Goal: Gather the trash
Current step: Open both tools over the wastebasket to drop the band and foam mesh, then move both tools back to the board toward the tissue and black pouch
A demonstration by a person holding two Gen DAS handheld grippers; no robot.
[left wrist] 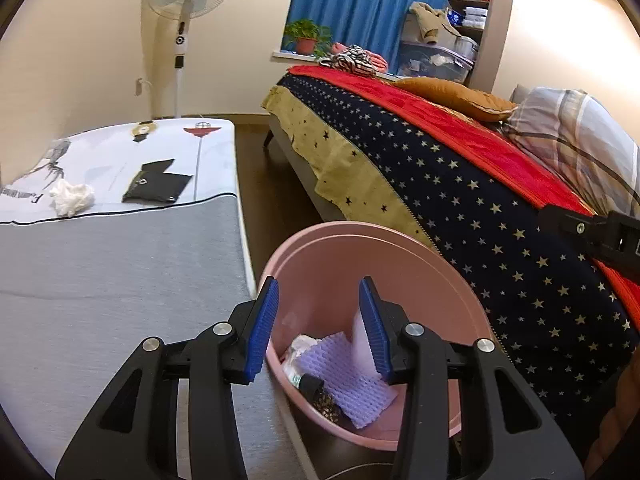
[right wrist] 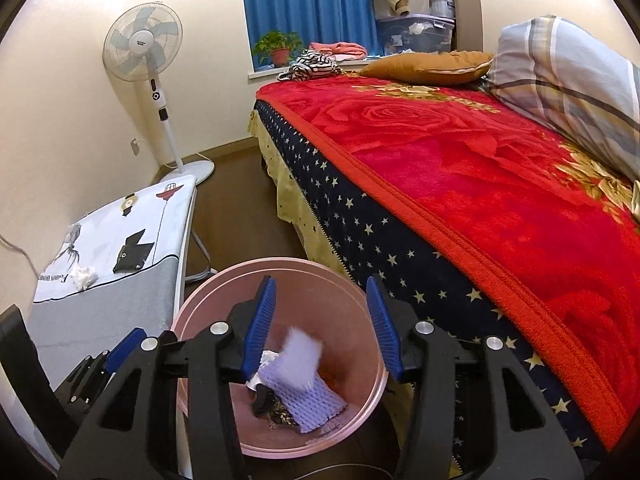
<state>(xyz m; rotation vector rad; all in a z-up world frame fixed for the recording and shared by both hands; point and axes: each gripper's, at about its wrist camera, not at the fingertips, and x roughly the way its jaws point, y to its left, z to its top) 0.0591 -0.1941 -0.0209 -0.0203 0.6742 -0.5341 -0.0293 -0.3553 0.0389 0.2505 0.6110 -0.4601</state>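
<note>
A pink bin (left wrist: 432, 280) stands on the floor between the ironing board and the bed; it also shows in the right wrist view (right wrist: 352, 412). Inside lie purple foam netting (left wrist: 352, 380), white wrappers and a dark scrap. A blurred pale purple piece (right wrist: 302, 354) hangs in mid-air over the bin, free of both grippers. My left gripper (left wrist: 320, 320) is open and empty above the bin's near rim. My right gripper (right wrist: 320, 320) is open and empty directly above the bin. A crumpled white tissue (left wrist: 72, 198) lies on the ironing board; it also shows in the right wrist view (right wrist: 84, 276).
The ironing board (left wrist: 120, 280) stands at left with a black pouch (left wrist: 158, 186) on it. A bed with a red blanket (right wrist: 480, 168) and pillows fills the right. A standing fan (right wrist: 146, 56) is by the far wall. A strip of brown floor runs between board and bed.
</note>
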